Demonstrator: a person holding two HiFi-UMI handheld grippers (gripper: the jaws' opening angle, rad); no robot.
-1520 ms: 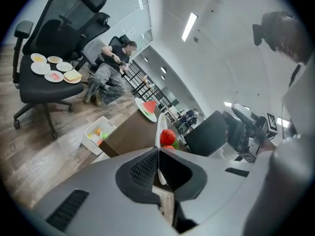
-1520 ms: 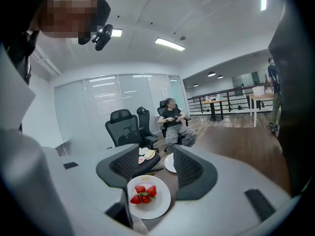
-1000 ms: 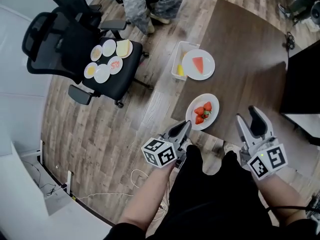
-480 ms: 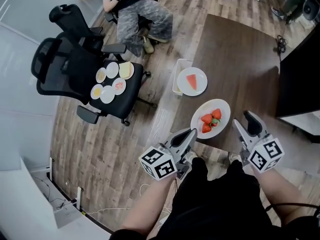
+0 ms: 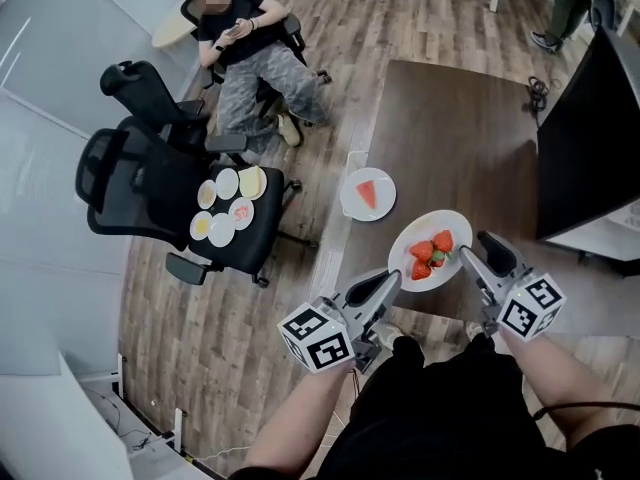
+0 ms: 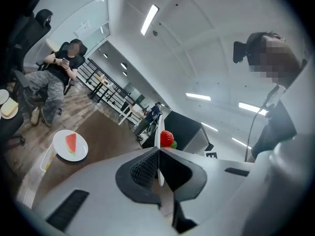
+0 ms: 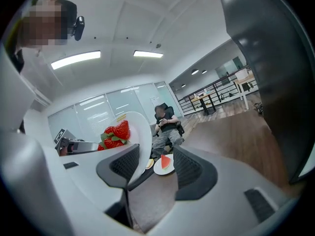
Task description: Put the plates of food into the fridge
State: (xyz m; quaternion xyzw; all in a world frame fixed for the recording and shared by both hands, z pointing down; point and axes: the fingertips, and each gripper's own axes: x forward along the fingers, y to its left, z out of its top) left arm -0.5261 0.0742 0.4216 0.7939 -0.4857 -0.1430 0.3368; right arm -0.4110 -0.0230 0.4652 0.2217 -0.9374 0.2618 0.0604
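My left gripper (image 5: 392, 278) is clenched on the near rim of the white strawberry plate (image 5: 445, 224), the thin edge nipped between both pads. The plate carries several red strawberries (image 5: 430, 255). My right gripper (image 5: 473, 245) is released, jaws wide. The plate's opposite rim reaches into their gap, beside one jaw, and contact there cannot be confirmed. Each gripper cube bears black-and-white square markers. The plate hangs over the near edge of the dark table (image 5: 450, 118). Farther on stands a watermelon plate (image 5: 352, 206) with one slice, and an office chair (image 5: 130, 183) carries five small plates.
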